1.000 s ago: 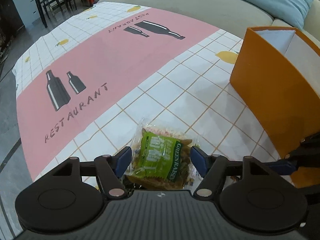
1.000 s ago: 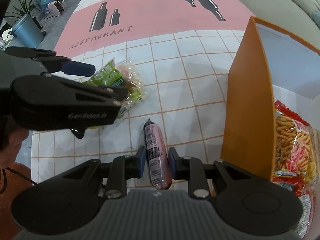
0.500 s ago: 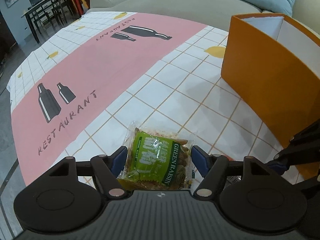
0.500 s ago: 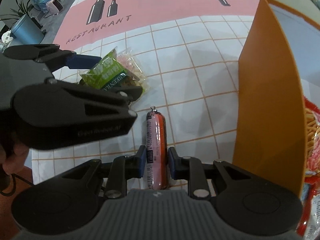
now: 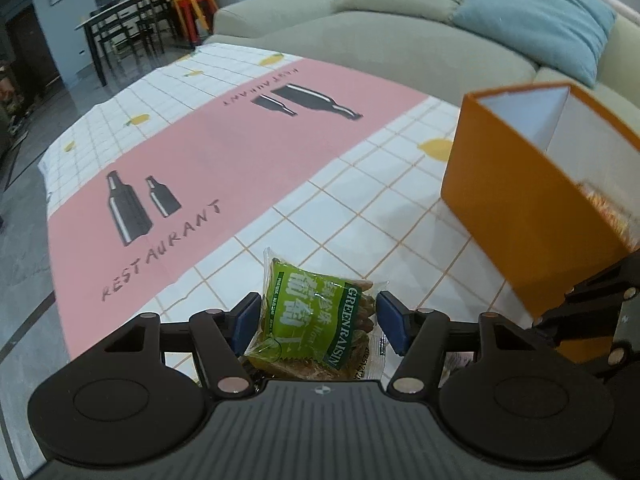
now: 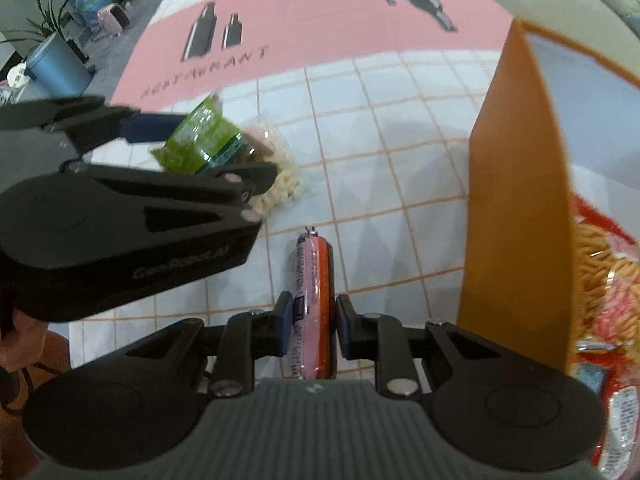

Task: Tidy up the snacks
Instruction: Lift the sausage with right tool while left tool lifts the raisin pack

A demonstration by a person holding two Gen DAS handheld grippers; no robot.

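Observation:
A green raisin packet [image 5: 316, 320] sits between the blue pads of my left gripper [image 5: 318, 320], whose jaws are closing on its two sides. In the right wrist view the green raisin packet [image 6: 200, 140] hangs tilted in my left gripper [image 6: 200, 148], above a pale snack packet [image 6: 280, 184] that lies on the tablecloth. My right gripper [image 6: 314, 320] is shut on a pink and orange sausage stick [image 6: 314, 280], which points away along the cloth. The orange box [image 6: 516, 200] stands just right of it, with red snack bags [image 6: 608, 280] inside.
The orange box [image 5: 520, 208] rises at the right of the left wrist view, with part of my right gripper [image 5: 592, 300] in front of it. The pink and white tablecloth [image 5: 240, 152] ends at the left over the floor. A sofa [image 5: 360, 40] with a blue cushion [image 5: 532, 12] runs behind.
My left gripper's pads have come in against the green raisin packet and lifted it off the pale packet. The right gripper still grips the sausage stick.

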